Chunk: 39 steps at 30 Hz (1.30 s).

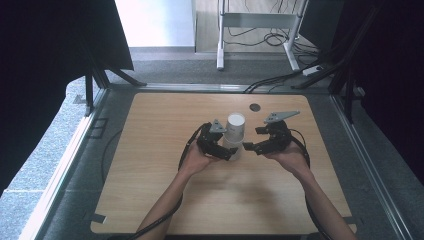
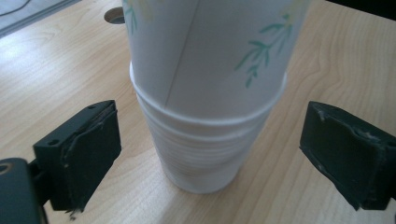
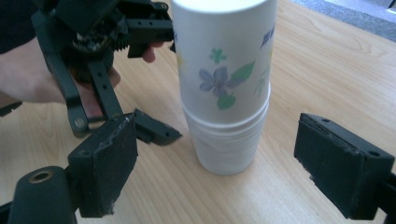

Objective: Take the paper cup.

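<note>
A white paper cup with flower prints [image 1: 236, 125] [image 3: 224, 60] sits in a stack of plain white cups [image 2: 205, 154] [image 3: 226, 144] standing at the middle of the wooden table [image 1: 150, 180]. My left gripper [image 1: 226, 142] [image 2: 210, 154] is open, and its two pads stand either side of the stack's lower part without touching it. From the other side my right gripper [image 1: 254, 140] [image 3: 233, 163] is open too, with the stack between its pads and a gap on both sides. The right gripper view also takes in the left gripper [image 3: 102, 46] and the hand holding it.
A small round hole [image 1: 255, 107] [image 2: 114, 16] sits in the tabletop behind the cups. Beyond the table's far edge are grey carpet, loose cables [image 1: 280, 80] and white desk legs [image 1: 220, 45]. Dark curtains and metal frames flank both sides.
</note>
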Available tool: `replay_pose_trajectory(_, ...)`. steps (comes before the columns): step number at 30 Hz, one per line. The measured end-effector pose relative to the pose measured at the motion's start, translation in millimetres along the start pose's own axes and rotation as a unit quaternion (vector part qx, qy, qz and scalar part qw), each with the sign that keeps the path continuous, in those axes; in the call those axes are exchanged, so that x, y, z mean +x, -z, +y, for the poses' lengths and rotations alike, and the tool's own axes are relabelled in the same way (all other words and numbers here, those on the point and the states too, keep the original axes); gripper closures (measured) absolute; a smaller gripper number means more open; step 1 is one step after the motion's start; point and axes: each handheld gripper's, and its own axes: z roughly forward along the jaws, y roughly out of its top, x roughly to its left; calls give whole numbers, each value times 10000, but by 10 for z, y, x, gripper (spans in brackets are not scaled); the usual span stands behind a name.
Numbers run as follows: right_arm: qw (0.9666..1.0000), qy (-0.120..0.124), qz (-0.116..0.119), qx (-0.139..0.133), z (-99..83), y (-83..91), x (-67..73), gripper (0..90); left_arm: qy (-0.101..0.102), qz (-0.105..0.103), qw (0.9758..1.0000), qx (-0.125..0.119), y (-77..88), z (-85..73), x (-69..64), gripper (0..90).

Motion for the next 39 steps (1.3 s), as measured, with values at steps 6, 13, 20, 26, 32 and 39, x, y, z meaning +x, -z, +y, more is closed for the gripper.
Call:
replay_pose_trajectory(6,10000,-3,-27,-8,120,-46,-46,149,71,-7,10000,-48,-69,11,26,124)
replay_pose_trajectory(13,10000,79,44,-23,305,-104,-62,179,177,-114,9996,-181,-94,-8,49,173)
replay_pose_trajectory(20,9999,127,52,-7,471,-150,-54,209,123,-58,9997,-191,-87,-6,29,203)
replay_pose_trajectory(26,9998,202,30,65,560,-195,-51,239,76,-23,9998,-159,-83,0,26,207)
replay_pose_trajectory(32,9995,276,14,119,641,-248,-43,284,59,2,9999,-156,-82,4,16,210)
replay_pose_trajectory(39,9989,397,-50,261,704,-245,-7,356,-28,24,10000,-73,-74,11,16,211)
